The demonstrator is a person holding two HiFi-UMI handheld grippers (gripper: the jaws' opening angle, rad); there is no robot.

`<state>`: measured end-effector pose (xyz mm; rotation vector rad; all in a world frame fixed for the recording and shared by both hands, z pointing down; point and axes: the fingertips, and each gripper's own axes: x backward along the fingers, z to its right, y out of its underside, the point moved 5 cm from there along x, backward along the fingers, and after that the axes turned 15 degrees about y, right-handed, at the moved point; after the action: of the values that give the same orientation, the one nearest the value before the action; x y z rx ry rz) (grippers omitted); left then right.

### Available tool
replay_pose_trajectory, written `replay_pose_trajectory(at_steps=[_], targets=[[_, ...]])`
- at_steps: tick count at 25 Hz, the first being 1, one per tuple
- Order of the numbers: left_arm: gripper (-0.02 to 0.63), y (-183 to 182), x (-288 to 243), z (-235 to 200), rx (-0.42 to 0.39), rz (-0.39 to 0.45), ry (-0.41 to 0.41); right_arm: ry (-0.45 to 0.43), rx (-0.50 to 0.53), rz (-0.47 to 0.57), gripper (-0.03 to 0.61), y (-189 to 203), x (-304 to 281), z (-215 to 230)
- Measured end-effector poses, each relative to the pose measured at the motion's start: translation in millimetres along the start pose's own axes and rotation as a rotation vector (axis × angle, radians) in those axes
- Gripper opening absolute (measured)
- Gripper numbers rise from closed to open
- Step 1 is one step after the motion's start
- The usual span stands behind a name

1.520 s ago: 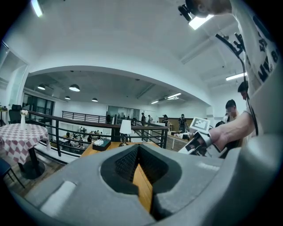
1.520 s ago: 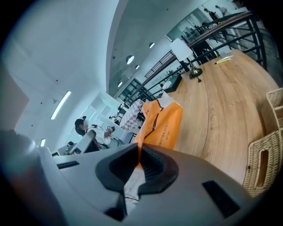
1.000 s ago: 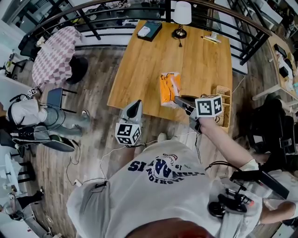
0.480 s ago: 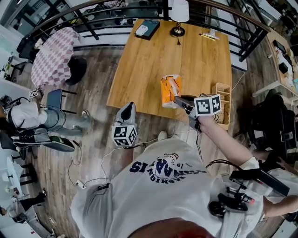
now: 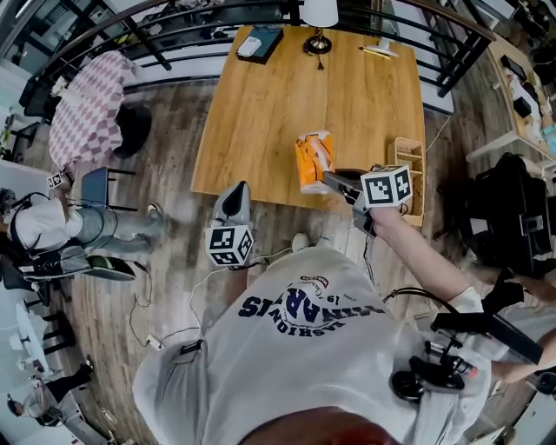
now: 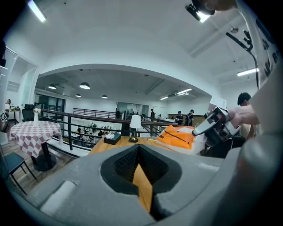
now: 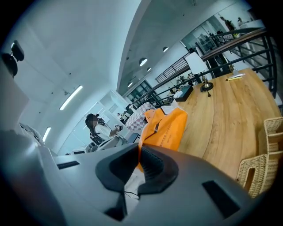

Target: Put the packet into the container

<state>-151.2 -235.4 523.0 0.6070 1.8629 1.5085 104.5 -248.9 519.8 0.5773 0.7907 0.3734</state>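
The wooden table (image 5: 287, 96) bears a wicker container (image 5: 408, 152) at its near right corner. The orange packet (image 5: 313, 161) is over the table's near edge, left of the container and apart from it. The right gripper (image 5: 330, 179) has its jaws clamped on the packet's edge. Off the table's near edge, the left gripper (image 5: 235, 189) seems closed on nothing.

Office mezzanine: railing (image 6: 88, 116), wooden table (image 5: 347, 104), lamp (image 5: 319, 12)
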Motion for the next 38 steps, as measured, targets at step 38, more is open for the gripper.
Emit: replay_pose_trajectory(at_steps=[38], targets=[[-0.005, -0.4, -34.2, 5.2, -0.020, -0.043, 0.094, 0.088, -0.087, 0.071, 0.014, 64.0, 190.1, 187.1]])
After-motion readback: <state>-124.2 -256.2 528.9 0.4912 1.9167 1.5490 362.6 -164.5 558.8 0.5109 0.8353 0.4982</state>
